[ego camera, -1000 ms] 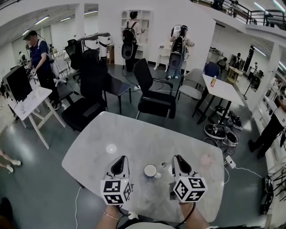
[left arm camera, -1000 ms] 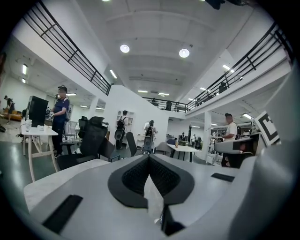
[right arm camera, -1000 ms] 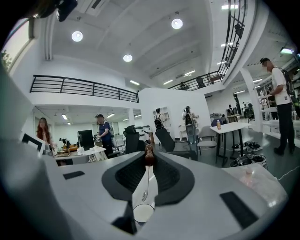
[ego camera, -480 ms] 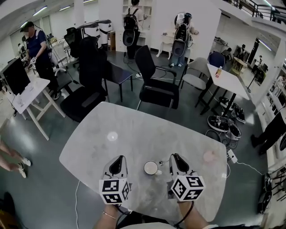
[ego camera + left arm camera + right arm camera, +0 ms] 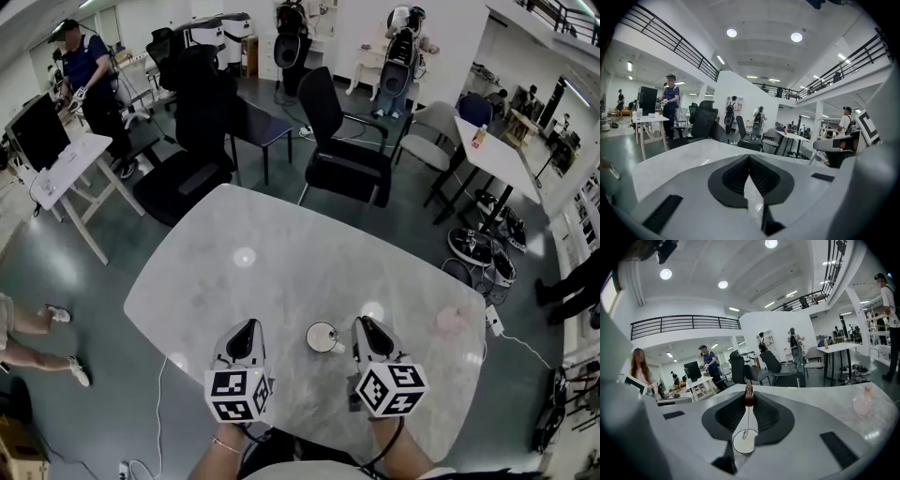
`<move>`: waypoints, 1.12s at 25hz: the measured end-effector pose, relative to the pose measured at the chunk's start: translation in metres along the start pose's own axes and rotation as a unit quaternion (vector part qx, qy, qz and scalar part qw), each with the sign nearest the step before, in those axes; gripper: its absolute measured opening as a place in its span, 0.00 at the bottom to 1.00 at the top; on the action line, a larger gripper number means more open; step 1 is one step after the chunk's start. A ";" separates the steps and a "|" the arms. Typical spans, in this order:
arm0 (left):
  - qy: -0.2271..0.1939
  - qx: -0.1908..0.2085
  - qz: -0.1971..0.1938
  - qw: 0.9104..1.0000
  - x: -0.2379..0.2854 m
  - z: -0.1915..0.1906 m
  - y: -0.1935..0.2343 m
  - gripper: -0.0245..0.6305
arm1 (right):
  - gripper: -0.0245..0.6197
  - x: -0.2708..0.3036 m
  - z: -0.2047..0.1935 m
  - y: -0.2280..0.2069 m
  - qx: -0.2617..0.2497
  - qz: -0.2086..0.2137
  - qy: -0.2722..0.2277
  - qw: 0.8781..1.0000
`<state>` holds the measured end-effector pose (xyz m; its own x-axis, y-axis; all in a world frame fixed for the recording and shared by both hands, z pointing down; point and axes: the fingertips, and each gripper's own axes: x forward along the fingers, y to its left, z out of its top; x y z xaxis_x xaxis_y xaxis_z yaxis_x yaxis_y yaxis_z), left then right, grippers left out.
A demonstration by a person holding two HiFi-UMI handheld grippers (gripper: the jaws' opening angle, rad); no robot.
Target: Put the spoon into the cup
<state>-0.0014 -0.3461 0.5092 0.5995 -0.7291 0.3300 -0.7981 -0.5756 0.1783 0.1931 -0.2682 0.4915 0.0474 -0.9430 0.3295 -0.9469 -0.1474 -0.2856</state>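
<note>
A white cup (image 5: 322, 337) stands on the marble table (image 5: 281, 262), near its front edge and between my two grippers. My right gripper (image 5: 362, 325) is just right of the cup and shut on a thin metal spoon (image 5: 748, 416). The spoon's brown end sits at the jaw tips, and its bowl hangs over the cup's round rim (image 5: 743, 445) in the right gripper view. In the head view the spoon is too small to make out. My left gripper (image 5: 246, 330) is left of the cup and apart from it. Its jaws are shut with nothing between them (image 5: 749, 161).
A small pink object (image 5: 451, 321) lies on the table to the right, also in the right gripper view (image 5: 861, 404). Black office chairs (image 5: 347, 169) stand beyond the table's far edge. People stand around the room further back.
The head view has shifted, so the table sits higher in frame. The right gripper's tip is a little closer to the cup. The left gripper holds its place beside the cup.
</note>
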 end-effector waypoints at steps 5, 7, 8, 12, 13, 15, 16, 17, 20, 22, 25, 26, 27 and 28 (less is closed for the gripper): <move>0.015 -0.006 0.010 1.000 0.000 -0.015 0.004 0.07 | 0.15 0.010 -0.019 0.002 0.001 0.010 0.022 1.000; 0.020 -0.008 0.013 1.000 -0.001 -0.021 0.006 0.07 | 0.15 0.014 -0.027 0.002 0.000 0.012 0.031 0.999; 0.023 -0.009 0.014 1.000 -0.001 -0.025 0.006 0.07 | 0.15 0.016 -0.032 0.003 -0.001 0.013 0.035 0.999; 0.038 -0.013 0.021 0.999 -0.007 -0.041 0.011 0.07 | 0.15 0.023 -0.052 0.003 -0.003 0.013 0.057 0.998; 0.041 -0.013 0.022 0.999 -0.008 -0.044 0.012 0.07 | 0.15 0.024 -0.056 0.003 -0.002 0.013 0.061 0.998; 0.046 -0.014 0.024 0.999 -0.009 -0.048 0.013 0.07 | 0.15 0.027 -0.061 0.002 0.000 0.014 0.067 0.998; 0.048 -0.015 0.026 0.998 -0.010 -0.050 0.013 0.07 | 0.15 0.028 -0.063 0.001 0.002 0.015 0.069 0.997; 0.050 -0.017 0.027 0.998 -0.011 -0.052 0.013 0.07 | 0.15 0.029 -0.066 0.001 0.003 0.016 0.072 0.997; 0.057 -0.021 0.031 0.998 -0.013 -0.062 0.015 0.07 | 0.15 0.034 -0.077 0.001 0.007 0.019 0.080 0.997; 0.061 -0.022 0.032 0.997 -0.015 -0.068 0.017 0.07 | 0.15 0.038 -0.085 0.003 0.010 0.019 0.088 0.996; 0.065 -0.023 0.032 0.997 -0.017 -0.071 0.017 0.07 | 0.15 0.040 -0.092 0.005 0.015 0.022 0.100 0.995; 0.067 -0.024 0.032 0.997 -0.017 -0.071 0.017 0.07 | 0.15 0.040 -0.093 0.006 0.017 0.024 0.102 0.994; 0.068 -0.024 0.032 0.997 -0.017 -0.072 0.016 0.07 | 0.15 0.041 -0.094 0.006 0.018 0.027 0.104 0.994; 0.068 -0.025 0.033 0.997 -0.017 -0.073 0.016 0.07 | 0.15 0.041 -0.096 0.007 0.020 0.029 0.106 0.994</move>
<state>-0.0289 -0.3160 0.5740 0.5354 -0.7051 0.4650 -0.8390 -0.5071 0.1970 0.1583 -0.2795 0.5893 -0.0795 -0.8670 0.4919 -0.9325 -0.1097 -0.3441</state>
